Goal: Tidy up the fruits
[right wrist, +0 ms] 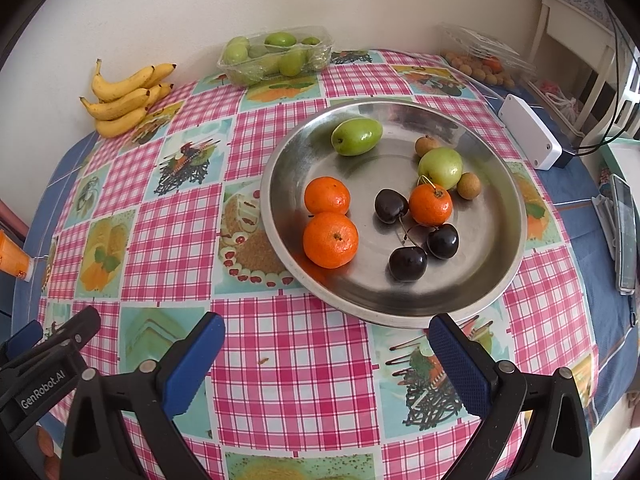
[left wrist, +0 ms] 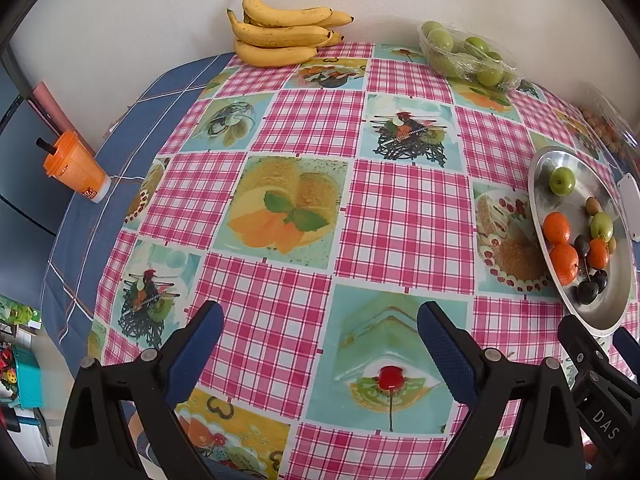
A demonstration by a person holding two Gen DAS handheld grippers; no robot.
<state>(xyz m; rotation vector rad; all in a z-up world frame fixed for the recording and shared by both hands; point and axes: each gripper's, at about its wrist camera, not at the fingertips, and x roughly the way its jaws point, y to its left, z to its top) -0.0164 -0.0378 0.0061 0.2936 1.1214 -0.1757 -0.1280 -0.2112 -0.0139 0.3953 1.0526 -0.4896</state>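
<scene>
A round metal plate (right wrist: 492, 264) sits on the checked tablecloth; it also shows at the right of the left wrist view (left wrist: 540, 184). It holds three mandarins (right wrist: 330, 239), two green fruits (right wrist: 356, 136), three dark cherries (right wrist: 408, 263) and two small brown longans (right wrist: 468, 185). A bunch of bananas (left wrist: 280, 34) lies at the table's far edge by the wall. A clear tub of green fruits (right wrist: 276, 56) stands beside it. My left gripper (left wrist: 320, 320) is open and empty over the cloth. My right gripper (right wrist: 326, 334) is open and empty just in front of the plate.
An orange lidded cup (left wrist: 74, 166) stands at the far left on the blue cloth. A clear box of longans (right wrist: 480, 64) sits at the back right. A white box (right wrist: 528, 136) and a phone (right wrist: 624, 232) lie to the right of the plate.
</scene>
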